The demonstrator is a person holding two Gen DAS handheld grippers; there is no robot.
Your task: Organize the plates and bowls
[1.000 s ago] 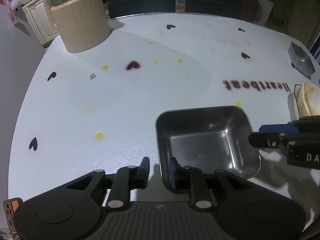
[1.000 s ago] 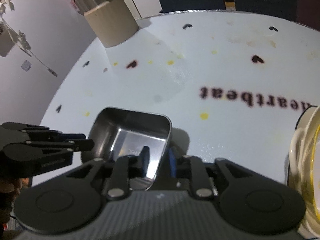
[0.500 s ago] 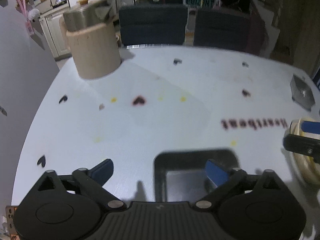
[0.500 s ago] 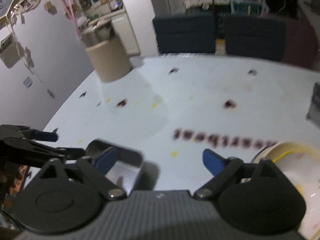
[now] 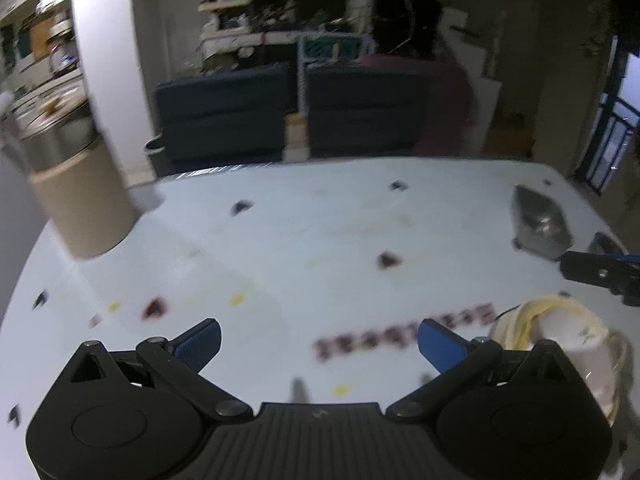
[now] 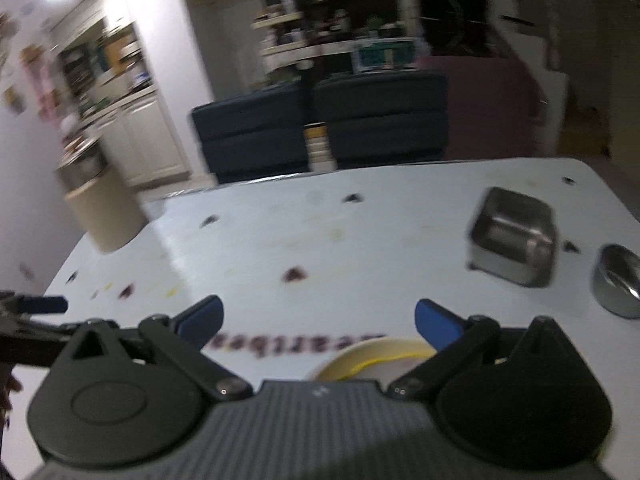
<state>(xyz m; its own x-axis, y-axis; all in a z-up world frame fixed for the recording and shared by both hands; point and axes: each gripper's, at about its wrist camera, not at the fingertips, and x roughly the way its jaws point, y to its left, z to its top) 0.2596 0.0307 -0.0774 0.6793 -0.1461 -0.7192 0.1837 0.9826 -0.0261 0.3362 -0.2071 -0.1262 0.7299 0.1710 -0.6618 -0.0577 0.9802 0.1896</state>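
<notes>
Currently both grippers are spread wide, nothing between the jaws: left gripper (image 5: pixel 318 340), right gripper (image 6: pixel 318 320). Cream bowl stack (image 6: pixel 372 354) sits at the counter's (image 6: pixel 360 232) near edge, directly under the right gripper, which is nearer; square steel bowl (image 6: pixel 514 236) far right.

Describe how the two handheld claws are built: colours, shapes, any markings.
Both look alike. The left claw has a matte black body with a ribbed dark-grey centre panel, round black discs at each side, and angular black linkage arms joined by silver pivot pins. Its fingertips carry blue textured pads. The right claw has the same build, with blue fingertips. Any markings are too blurred to read.
</notes>
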